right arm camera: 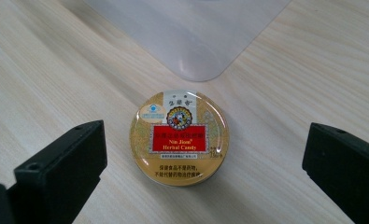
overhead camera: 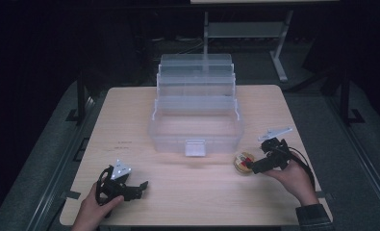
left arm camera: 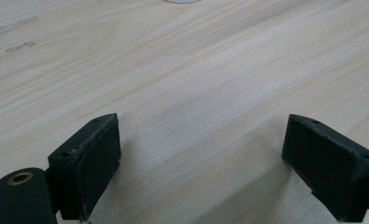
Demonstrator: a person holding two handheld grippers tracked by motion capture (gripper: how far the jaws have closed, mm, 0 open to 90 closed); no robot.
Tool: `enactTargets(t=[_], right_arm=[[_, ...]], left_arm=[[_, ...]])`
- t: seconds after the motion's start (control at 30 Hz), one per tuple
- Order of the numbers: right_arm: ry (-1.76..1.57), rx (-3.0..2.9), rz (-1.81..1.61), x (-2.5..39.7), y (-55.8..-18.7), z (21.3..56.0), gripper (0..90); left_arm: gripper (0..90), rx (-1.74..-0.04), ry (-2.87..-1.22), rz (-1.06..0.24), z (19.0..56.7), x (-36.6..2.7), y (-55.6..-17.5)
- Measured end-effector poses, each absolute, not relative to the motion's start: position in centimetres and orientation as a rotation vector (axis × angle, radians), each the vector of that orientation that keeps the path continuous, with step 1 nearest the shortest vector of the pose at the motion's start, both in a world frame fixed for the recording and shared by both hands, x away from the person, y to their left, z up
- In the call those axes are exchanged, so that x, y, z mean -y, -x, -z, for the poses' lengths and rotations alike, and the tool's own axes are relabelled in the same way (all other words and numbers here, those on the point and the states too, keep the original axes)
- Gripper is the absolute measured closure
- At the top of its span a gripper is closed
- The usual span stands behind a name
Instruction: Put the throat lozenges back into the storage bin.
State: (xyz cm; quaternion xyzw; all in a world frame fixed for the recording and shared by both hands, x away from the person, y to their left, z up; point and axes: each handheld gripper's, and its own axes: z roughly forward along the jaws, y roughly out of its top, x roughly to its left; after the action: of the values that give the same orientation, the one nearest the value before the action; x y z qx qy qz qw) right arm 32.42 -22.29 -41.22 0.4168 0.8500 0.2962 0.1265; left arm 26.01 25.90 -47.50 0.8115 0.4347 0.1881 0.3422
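Right gripper view: a round candy tin [right arm camera: 179,138] is framed between the spread, empty jaws of the right gripper [right arm camera: 205,163], ungrasped.

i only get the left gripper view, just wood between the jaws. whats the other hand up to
Observer: The right hand-held gripper is open around a round candy tin near the table's right front; its jaws stand on either side of the tin without touching it.
Operator: tin upright or on its side
Observer: Flat on the table, label up. The label reads Herbal Candy.
Operator: anything else on the table
Observer: A clear plastic tiered box stands at the middle, opened, with its trays stepped toward the far side. The tin lies just in front of the box's right corner.
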Motion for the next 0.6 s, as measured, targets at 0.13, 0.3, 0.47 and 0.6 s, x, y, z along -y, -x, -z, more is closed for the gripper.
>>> enactTargets(t=[0.13,0.3,0.47,0.6], right_arm=[[-1.209,-2.486,-0.857,21.8,-32.7,41.1,0.0],[-1.2,-2.499,-0.844,21.2,-33.1,41.1,0.0],[-1.194,-2.511,-0.849,20.6,-33.5,41.1,0.0],[-1.197,-2.524,-0.838,20.3,-33.7,41.2,0.0]], left_arm=[[10.7,-1.13,-2.109,-0.49,47.5,-25.9,-26.0],[10.7,-1.131,-2.109,-0.49,47.5,-25.9,-26.0],[10.7,-1.131,-2.109,-0.49,47.5,-25.9,-26.0],[10.7,-1.131,-2.109,-0.49,47.5,-25.9,-26.0]])
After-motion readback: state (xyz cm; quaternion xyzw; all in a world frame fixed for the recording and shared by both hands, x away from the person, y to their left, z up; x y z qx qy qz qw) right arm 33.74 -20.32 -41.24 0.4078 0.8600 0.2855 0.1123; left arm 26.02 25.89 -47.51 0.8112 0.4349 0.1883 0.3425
